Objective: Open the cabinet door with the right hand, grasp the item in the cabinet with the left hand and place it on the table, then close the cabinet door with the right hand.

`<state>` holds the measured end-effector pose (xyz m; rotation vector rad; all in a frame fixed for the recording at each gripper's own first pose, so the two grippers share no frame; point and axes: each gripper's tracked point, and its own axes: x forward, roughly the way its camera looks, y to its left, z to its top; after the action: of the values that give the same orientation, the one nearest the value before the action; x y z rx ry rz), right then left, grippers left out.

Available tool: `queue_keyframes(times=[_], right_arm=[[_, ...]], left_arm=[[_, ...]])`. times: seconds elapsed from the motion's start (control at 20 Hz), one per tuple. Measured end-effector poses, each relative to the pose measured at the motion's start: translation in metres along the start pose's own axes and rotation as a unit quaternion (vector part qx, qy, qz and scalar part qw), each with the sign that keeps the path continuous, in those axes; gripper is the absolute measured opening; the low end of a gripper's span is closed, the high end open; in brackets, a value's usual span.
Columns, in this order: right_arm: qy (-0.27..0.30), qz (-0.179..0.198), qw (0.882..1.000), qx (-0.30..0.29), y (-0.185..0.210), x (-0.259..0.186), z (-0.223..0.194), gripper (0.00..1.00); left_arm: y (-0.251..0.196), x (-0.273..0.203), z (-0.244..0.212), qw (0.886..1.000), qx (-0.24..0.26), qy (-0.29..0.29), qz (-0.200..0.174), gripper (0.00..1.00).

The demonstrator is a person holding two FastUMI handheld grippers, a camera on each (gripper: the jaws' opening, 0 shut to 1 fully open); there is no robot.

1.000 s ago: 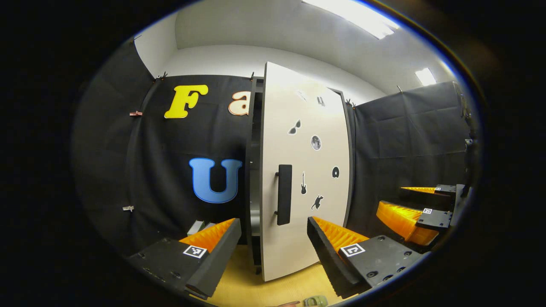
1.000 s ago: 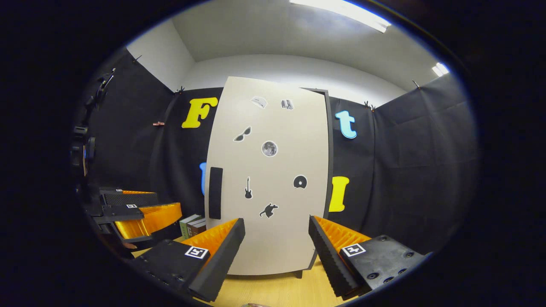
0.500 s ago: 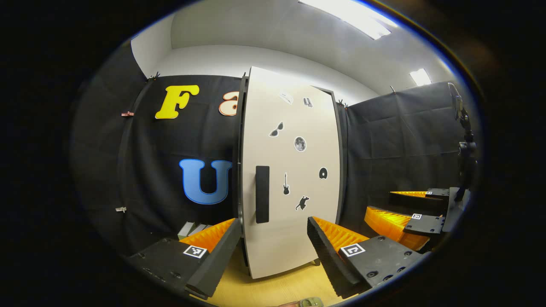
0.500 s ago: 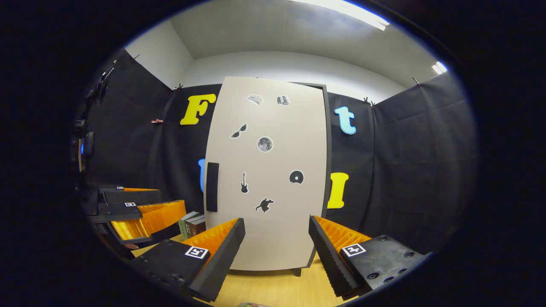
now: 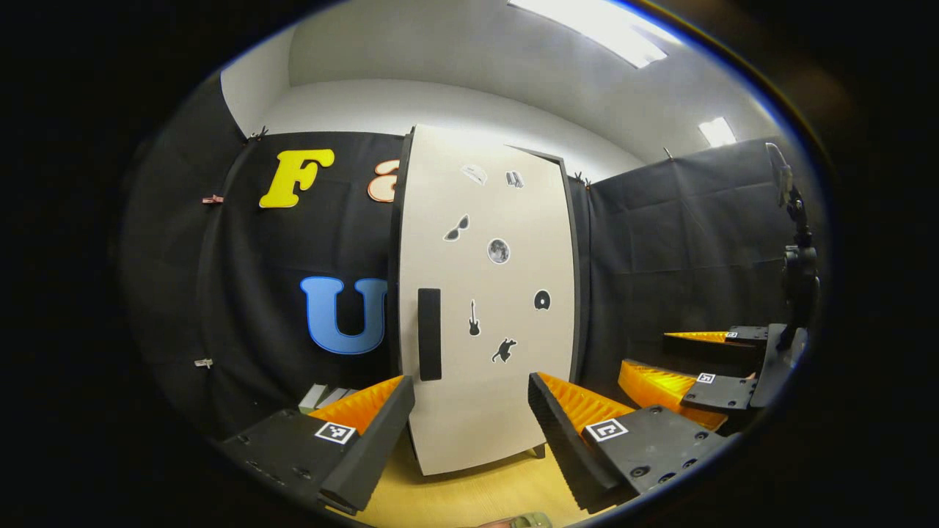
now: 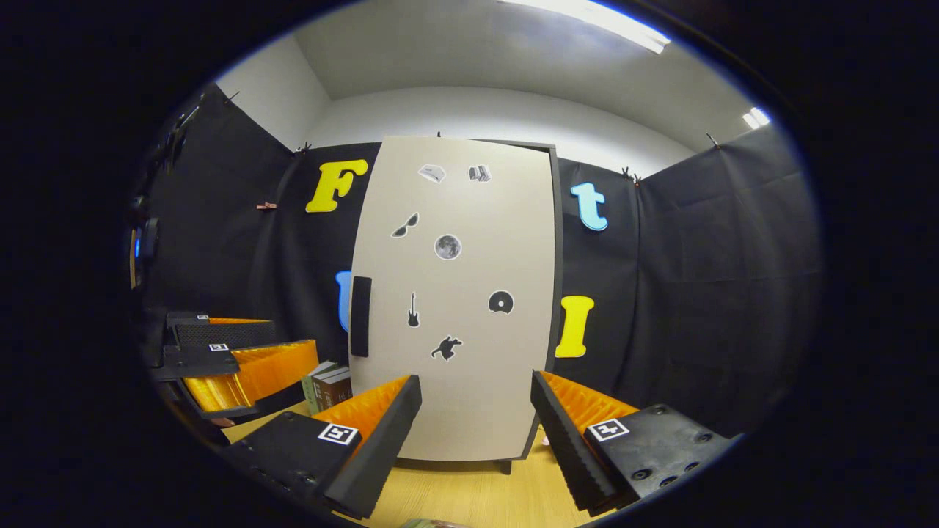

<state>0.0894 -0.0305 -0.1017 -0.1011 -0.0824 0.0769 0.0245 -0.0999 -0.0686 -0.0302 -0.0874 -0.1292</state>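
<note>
- Left gripper view: the cabinet door looks shut or almost shut against the dark cabinet frame, so by my judgement the closing step is at its very end. To finish it well, the person should check that the handle side sits flush, and give only a soft push there if a gap is left.
- Left gripper view: the left gripper is released, with its fingers wide apart and nothing between them. It stands in front of the door without touching it. A small greenish item lies on the table at the near edge, below the gripper; I suppose it is the thing taken from the cabinet, but it is too cut off to be sure.
- Right gripper view: the right gripper is also released and empty, facing the lower part of the door, apart from it. The black handle is up and to the left of its fingers.
- Right gripper view: the left gripper shows at the left side, near some books standing on the table beside the cabinet.
</note>
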Motion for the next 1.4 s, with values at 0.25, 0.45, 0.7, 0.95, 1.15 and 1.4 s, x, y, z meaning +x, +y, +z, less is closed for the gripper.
queue_keyframes(times=[0.25, 0.45, 0.7, 0.95, 1.15, 1.4], right_arm=[[0.001, -0.001, 1.0, 0.004, 0.0, -0.002, 0.001, 0.97], [-0.005, -0.003, 1.0, 0.015, -0.002, -0.003, 0.009, 0.97], [0.003, -0.026, 1.0, 0.006, -0.013, -0.002, 0.007, 0.97], [0.002, -0.024, 1.0, 0.015, -0.011, -0.003, 0.011, 0.97], [0.001, -0.016, 1.0, 0.007, -0.006, -0.003, 0.013, 0.97], [0.006, -0.011, 1.0, 0.003, -0.003, -0.004, 0.011, 0.97]], left_arm=[[-0.001, -0.002, 0.0, 1.0, 0.0, -0.001, -0.002, 0.98], [-0.002, -0.003, 0.001, 1.0, -0.003, -0.001, -0.002, 0.98], [-0.003, -0.004, 0.0, 1.0, 0.001, -0.002, -0.006, 0.98], [0.001, -0.007, 0.002, 1.0, 0.001, -0.004, -0.001, 0.98], [0.002, -0.007, 0.003, 1.0, 0.003, -0.007, -0.001, 0.98], [0.003, -0.008, 0.003, 1.0, 0.003, -0.009, 0.0, 0.98]])
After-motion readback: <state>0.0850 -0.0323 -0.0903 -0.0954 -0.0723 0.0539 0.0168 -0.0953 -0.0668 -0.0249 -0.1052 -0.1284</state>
